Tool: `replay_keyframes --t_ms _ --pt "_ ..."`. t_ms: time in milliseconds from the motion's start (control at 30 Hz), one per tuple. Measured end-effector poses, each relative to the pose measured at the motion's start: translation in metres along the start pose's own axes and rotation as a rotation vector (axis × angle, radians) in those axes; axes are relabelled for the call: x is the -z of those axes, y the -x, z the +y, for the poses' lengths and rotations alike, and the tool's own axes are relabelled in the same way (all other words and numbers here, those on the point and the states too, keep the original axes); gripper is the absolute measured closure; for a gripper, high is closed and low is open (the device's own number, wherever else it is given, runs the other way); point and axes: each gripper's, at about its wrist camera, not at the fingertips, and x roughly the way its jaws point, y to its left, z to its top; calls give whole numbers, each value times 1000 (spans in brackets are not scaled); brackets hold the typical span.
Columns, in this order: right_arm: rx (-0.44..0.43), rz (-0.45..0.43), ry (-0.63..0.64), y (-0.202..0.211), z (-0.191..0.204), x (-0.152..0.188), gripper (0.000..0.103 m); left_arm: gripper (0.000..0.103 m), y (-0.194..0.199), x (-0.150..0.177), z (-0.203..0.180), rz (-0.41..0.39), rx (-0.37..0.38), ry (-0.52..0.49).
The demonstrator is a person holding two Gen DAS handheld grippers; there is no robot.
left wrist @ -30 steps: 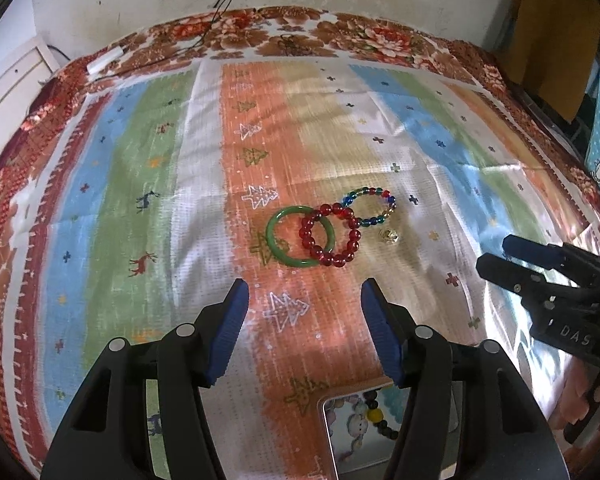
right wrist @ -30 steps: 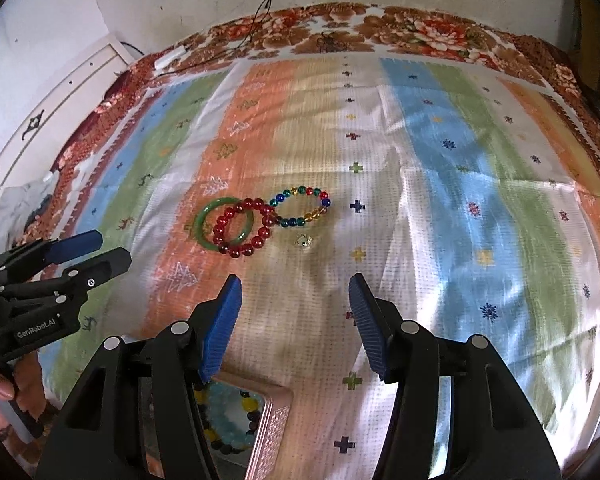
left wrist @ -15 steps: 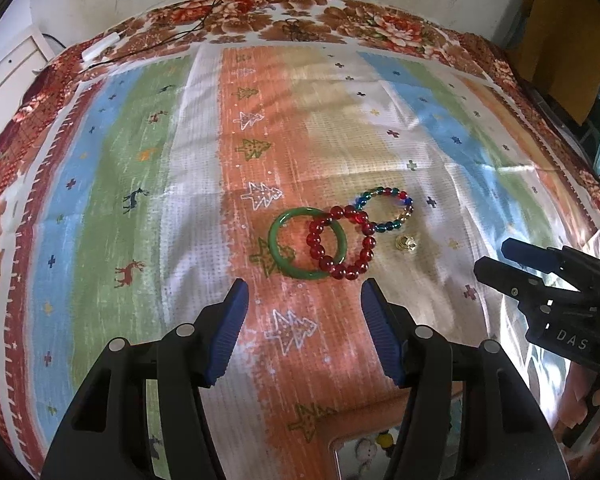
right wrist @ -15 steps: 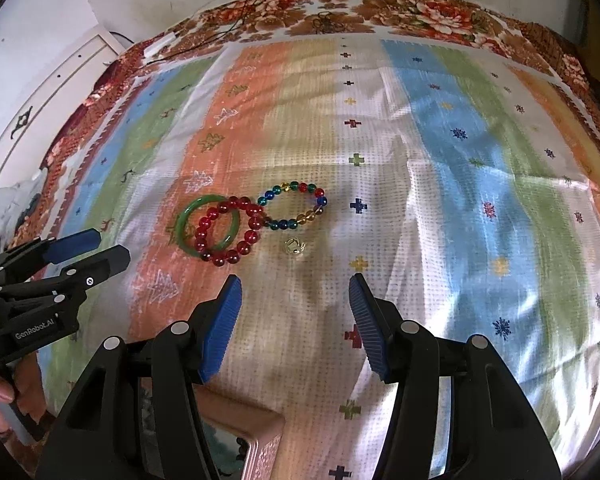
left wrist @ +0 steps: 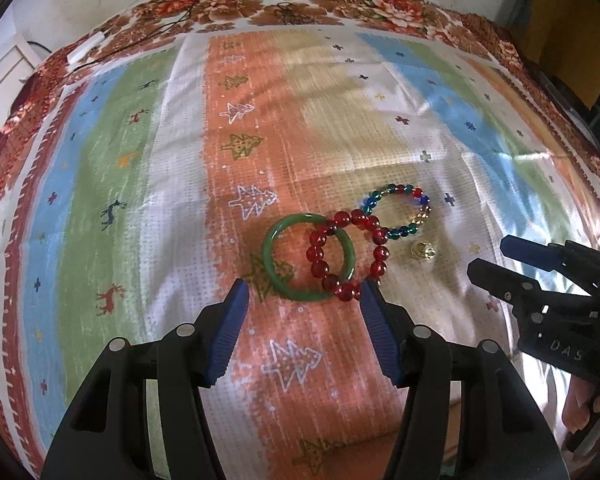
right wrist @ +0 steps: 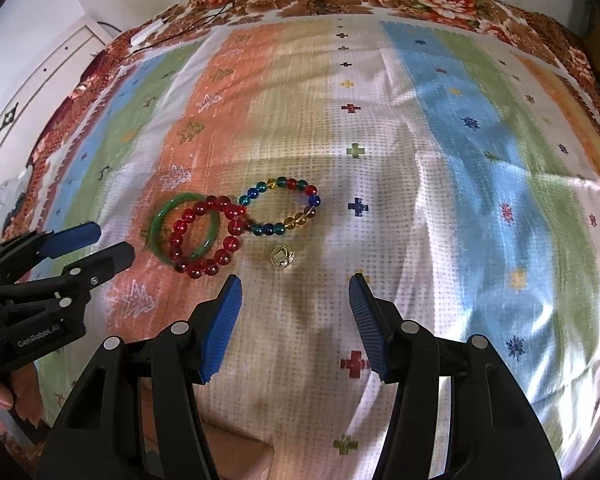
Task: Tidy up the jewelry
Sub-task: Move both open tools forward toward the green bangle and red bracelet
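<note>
**Jewelry cluster on striped cloth, both grippers standing open above it**

At ctr of the left wrist view, the green bangle [left wrist: 309, 257] is lying flat on the orange stripe of the striped cloth [left wrist: 148, 184], w/ the red bead bracelet [left wrist: 348, 254] overlapping its right half. The multicolour bead bracelet [left wrist: 400, 213] is sitting up & to the right, touching the red beads; the small gold ring [left wrist: 422, 249] is resting just below it, apart from both. The left gripper [left wrist: 305, 289] is hovering at lower ctr, jaws standing apart w/ nothing pressed between the pads; the bangle's lower edge is showing in the gap. At right edge, the right gripper [left wrist: 490, 256] is also standing open & empty, a person's fingers [left wrist: 580, 408] showing beneath it.

In the right wrist view the same cluster is lying left of ctr: bangle [right wrist: 186, 226], red beads [right wrist: 208, 236], multicolour beads [right wrist: 282, 206], ring [right wrist: 282, 256]. The right gripper [right wrist: 295, 284] is pointing just below the ring, not touching. The left gripper [right wrist: 108, 242] is entering from the left edge.
</note>
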Motion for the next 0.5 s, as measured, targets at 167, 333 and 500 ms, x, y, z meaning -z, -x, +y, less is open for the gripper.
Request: replay_keyframes --t_ms 167,333,500 --pt "10 14 20 -12 1 -3 47 59 -14 -7 2 28 -21 -17" --pt "13 18 32 -21 1 -7 47 59 -24 -13 4 43 -9 -13" --pt "16 33 39 -32 4 -13 47 59 -35 -17 7 59 -5 -16"
